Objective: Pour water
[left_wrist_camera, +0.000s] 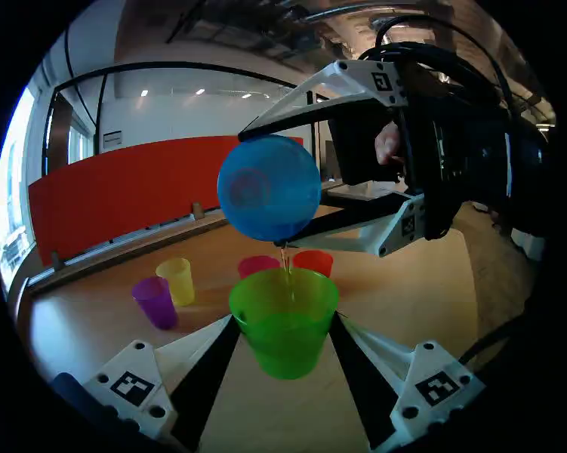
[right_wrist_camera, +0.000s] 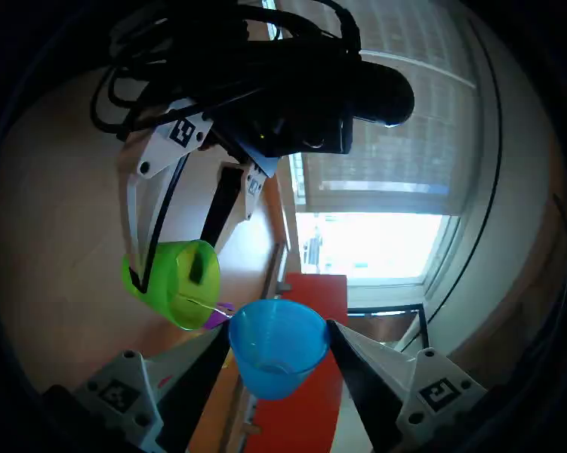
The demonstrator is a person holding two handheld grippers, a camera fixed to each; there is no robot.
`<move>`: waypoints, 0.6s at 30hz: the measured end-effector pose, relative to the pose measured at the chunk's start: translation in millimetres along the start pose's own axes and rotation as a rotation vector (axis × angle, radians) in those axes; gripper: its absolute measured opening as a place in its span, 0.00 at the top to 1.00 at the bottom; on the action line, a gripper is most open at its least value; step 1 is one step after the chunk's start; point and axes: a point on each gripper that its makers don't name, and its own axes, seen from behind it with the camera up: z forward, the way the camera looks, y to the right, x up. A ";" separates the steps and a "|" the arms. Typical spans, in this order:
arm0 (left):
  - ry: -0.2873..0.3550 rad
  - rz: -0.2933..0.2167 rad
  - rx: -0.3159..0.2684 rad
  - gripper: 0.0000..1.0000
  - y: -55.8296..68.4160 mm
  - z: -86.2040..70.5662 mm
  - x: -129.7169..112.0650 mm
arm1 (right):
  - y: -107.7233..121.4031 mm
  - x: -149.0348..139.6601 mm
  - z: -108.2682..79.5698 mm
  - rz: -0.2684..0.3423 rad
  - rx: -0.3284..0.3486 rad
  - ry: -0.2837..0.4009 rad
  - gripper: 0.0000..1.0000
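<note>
A thin stream of water (left_wrist_camera: 286, 272) falls from the translucent blue plastic cup (left_wrist_camera: 268, 189) into the translucent green plastic cup (left_wrist_camera: 285, 343) right below it. The blue cup is tipped almost onto its side, base towards the left gripper view, pinched between the two fingers of the right gripper (right_wrist_camera: 278, 332). That gripper reaches in from the right, rolled over so one finger sits above the cup and one below. The left gripper (left_wrist_camera: 285, 323) holds the green cup upright, fingers pressing on either side of it.

Of the hand (left_wrist_camera: 389, 143) behind the right gripper, a small patch shows past black housing and looped black cables (left_wrist_camera: 449, 60). Whether the green cup's base touches the wooden counter (left_wrist_camera: 404, 294) I cannot tell.

Behind it stand a pink cup (left_wrist_camera: 257, 266) and a red cup (left_wrist_camera: 313, 262), both partly hidden, with a yellow cup (left_wrist_camera: 177, 279) and a purple cup (left_wrist_camera: 156, 302) to the left. A long red partition (left_wrist_camera: 124, 189) runs beyond.
</note>
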 end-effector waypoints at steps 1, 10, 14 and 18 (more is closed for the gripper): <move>0.000 0.000 0.000 0.17 0.0 0.0 0.2 | -0.2 0.8 -0.3 -0.001 0.000 0.000 0.06; -0.001 0.002 0.000 0.17 -0.4 0.0 0.1 | -0.5 8.7 -2.1 -0.015 -0.003 0.001 0.06; -0.002 0.002 -0.001 0.17 -0.5 0.0 -0.1 | -1.2 10.7 -2.6 -0.024 -0.003 -0.001 0.06; -0.002 0.003 -0.001 0.17 -0.2 0.3 0.1 | -2.6 11.8 -2.9 -0.028 -0.003 -0.001 0.06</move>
